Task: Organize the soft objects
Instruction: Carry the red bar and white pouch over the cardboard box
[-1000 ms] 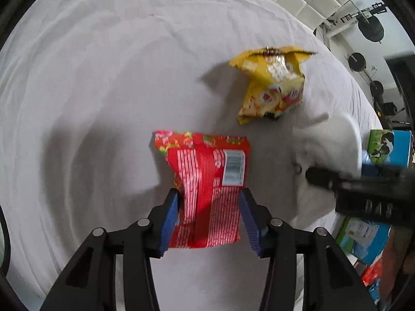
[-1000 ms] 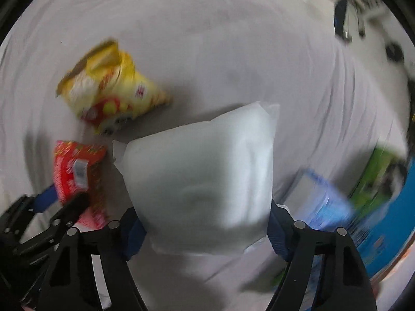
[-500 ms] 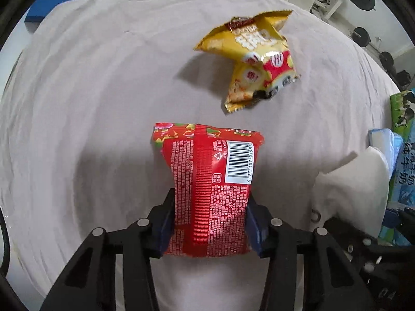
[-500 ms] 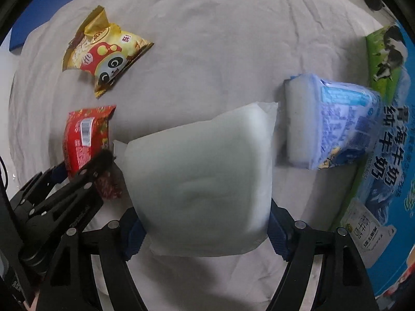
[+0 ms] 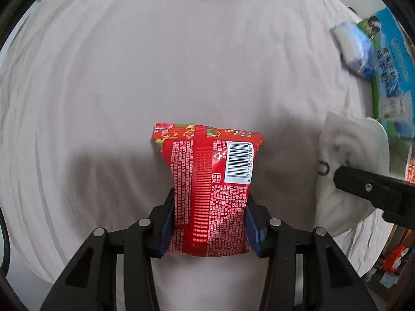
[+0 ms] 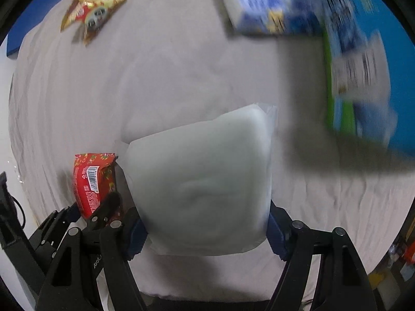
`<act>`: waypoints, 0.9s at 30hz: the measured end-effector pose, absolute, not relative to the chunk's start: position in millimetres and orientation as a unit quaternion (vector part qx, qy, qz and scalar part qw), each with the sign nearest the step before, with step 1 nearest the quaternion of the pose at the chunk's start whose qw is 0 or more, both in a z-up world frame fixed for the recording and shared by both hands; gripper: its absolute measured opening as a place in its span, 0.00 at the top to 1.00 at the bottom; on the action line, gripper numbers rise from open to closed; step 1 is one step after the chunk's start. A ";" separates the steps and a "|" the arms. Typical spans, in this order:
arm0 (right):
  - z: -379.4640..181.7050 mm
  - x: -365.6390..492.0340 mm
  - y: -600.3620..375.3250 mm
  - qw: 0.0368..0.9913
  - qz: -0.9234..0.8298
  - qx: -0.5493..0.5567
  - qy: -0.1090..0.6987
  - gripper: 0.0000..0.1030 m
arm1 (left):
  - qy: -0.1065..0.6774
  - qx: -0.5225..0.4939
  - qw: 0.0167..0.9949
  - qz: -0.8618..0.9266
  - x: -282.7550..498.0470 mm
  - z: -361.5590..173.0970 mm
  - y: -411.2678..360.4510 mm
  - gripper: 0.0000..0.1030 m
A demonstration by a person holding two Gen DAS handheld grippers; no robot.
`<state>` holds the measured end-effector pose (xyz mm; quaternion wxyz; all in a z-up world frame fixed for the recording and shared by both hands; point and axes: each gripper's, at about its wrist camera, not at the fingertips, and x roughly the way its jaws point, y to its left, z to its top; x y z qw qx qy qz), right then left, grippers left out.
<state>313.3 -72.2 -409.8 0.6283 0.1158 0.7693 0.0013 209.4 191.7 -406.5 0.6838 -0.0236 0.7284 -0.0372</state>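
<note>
Gripping the red packet (image 5: 211, 194) from both sides, the left gripper (image 5: 209, 229) has its blue pads pressed into the wrapper's lower half, barcode side facing the camera, the packet held up over the pale sheet (image 5: 129, 77). Over on the right, the right gripper (image 6: 205, 229) is clamped on the white pack (image 6: 199, 184), a puffy, plain bag that fills the space between its fingers and bulges above them. From the right wrist view the red packet shows just beside the white pack, on its left, with the left gripper's black fingers under it; the two bags are close, though whether they touch is hard to tell. From the left wrist view the white pack sits off to the right, with one black finger (image 5: 373, 189) of the right gripper across it. Far up the sheet lies a yellow snack bag (image 6: 90, 13), well apart from both held items. At the right edge a blue tissue pack (image 6: 269, 7) rests against a blue-and-green carton (image 6: 363, 64), both smeared by motion blur in the right wrist view.
</note>
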 end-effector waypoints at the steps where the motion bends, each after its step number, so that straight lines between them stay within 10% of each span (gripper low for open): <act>1: -413.3 310.4 -73.4 0.625 0.001 0.118 0.772 0.24 | 0.728 -0.024 0.685 -0.034 210.4 -409.6 192.9 0.56; 27: -397.2 241.7 -22.3 0.656 0.017 0.045 0.753 0.33 | 0.681 -0.011 0.732 -0.019 201.2 -339.3 149.0 0.59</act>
